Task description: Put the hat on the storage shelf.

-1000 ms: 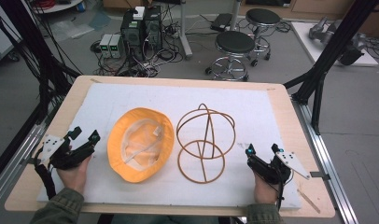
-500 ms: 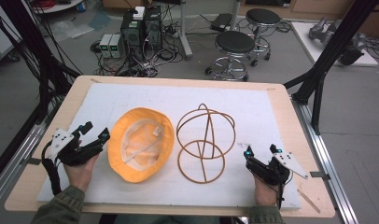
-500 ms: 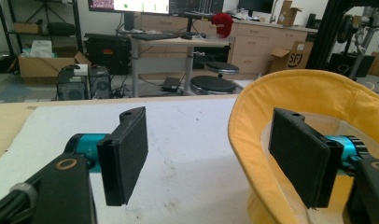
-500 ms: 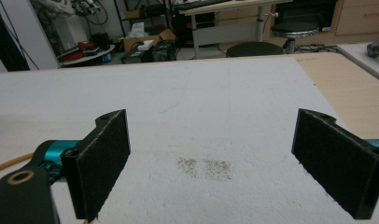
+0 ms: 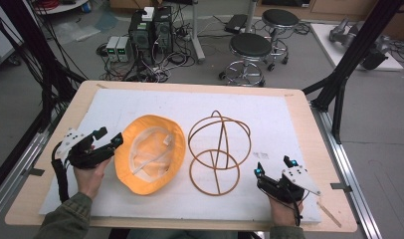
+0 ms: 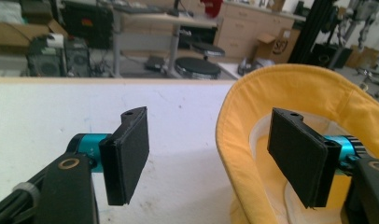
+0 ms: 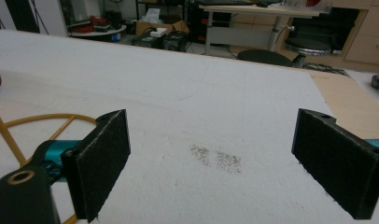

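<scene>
Here, white mat (image 5: 140,104) on wooden table (image 5: 309,129), stools (image 5: 250,47) behind, both grippers' jaws apart.

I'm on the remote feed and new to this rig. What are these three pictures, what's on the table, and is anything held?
No robot here: a person holds a two-jaw gripper in each hand. The high view looks down on the table. The other two come from cameras riding on the grippers, looking along their black jaws. On the white mat lie a yellow hat, opening up, and a wire frame. The left gripper is open, its jaws astride the hat's brim. The right gripper is open over bare mat. Nothing is held.
</scene>
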### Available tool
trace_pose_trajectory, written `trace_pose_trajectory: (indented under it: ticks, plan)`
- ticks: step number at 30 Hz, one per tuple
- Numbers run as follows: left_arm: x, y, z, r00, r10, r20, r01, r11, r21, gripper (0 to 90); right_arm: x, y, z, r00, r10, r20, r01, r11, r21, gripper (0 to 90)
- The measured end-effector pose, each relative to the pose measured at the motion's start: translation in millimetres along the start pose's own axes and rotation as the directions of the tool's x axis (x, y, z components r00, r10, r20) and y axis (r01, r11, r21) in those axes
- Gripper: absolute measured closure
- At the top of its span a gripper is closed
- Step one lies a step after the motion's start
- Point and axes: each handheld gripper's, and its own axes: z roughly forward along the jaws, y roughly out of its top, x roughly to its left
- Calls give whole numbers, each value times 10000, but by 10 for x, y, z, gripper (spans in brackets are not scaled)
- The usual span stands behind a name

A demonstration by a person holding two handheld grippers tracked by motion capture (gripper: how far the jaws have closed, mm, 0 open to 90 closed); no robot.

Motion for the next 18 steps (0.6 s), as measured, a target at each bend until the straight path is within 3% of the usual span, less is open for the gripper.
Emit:
trace_pose_trajectory:
  ticks: [7, 18]
  plan:
    - [-7, -3, 123, 9992, -193, 348, 173, 9983, 563, 297, 49, -7, -31, 9981, -617, -53, 617, 9980, 130, 103]
    - [0, -63, 298, 9920, -904, 876, 790, 9890, 1254, 359, -13, -42, -122, 9991, -419, 78, 418, 9990, 139, 103]
